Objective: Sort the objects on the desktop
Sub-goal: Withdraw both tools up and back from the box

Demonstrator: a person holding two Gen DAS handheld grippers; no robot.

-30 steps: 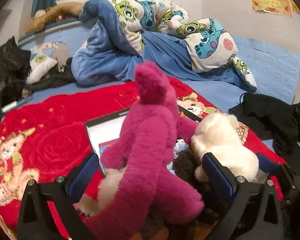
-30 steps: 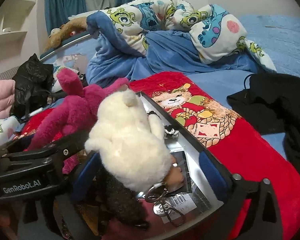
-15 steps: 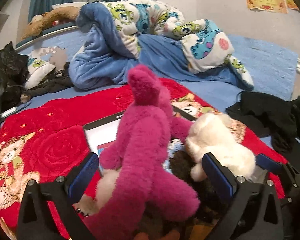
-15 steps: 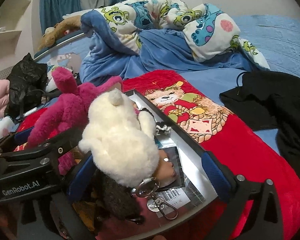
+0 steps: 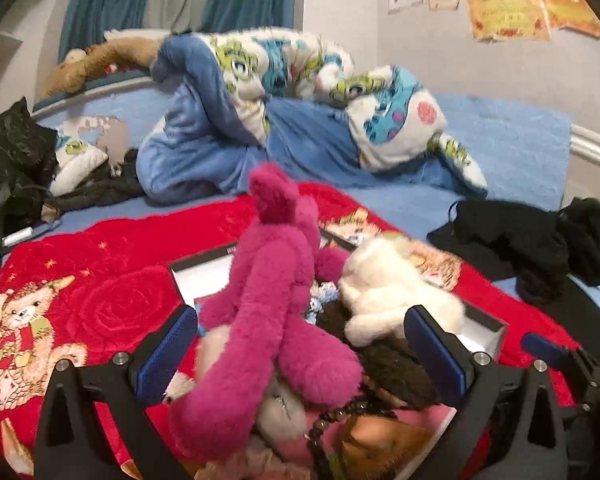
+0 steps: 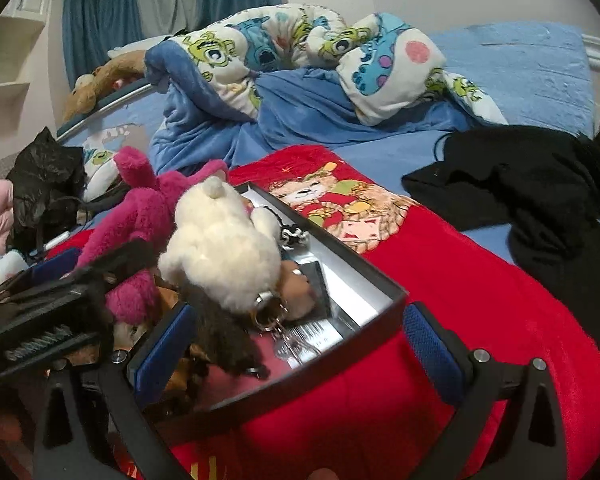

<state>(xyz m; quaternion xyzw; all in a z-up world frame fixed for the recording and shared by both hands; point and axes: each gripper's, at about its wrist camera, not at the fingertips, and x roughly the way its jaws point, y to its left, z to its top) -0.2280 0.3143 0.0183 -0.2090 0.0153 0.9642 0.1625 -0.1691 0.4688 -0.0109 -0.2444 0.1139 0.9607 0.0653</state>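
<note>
Box (image 6: 384, 292): dark-walled, pale inside, resting on the red blanket (image 6: 440, 280) spread over the bed (image 6: 532, 60).
Pink plush (image 5: 268, 312): long-limbed, heaped in the box, one limb sticking up.
White plush (image 6: 224, 248): beside the pink one, touching it, metal keyring (image 6: 270, 312) at its lower end.
Dark furry toy (image 6: 220, 340): under the white plush.
Left tongs (image 5: 300, 344): spread wide, blue pads either side of the pink plush, gripping nothing.
Right tongs (image 6: 296, 344): spread wide, straddling the near corner of the box, gripping nothing.
Beyond: cartoon-print quilt (image 5: 300, 76); black clothes (image 6: 520, 184) on the bed.
</note>
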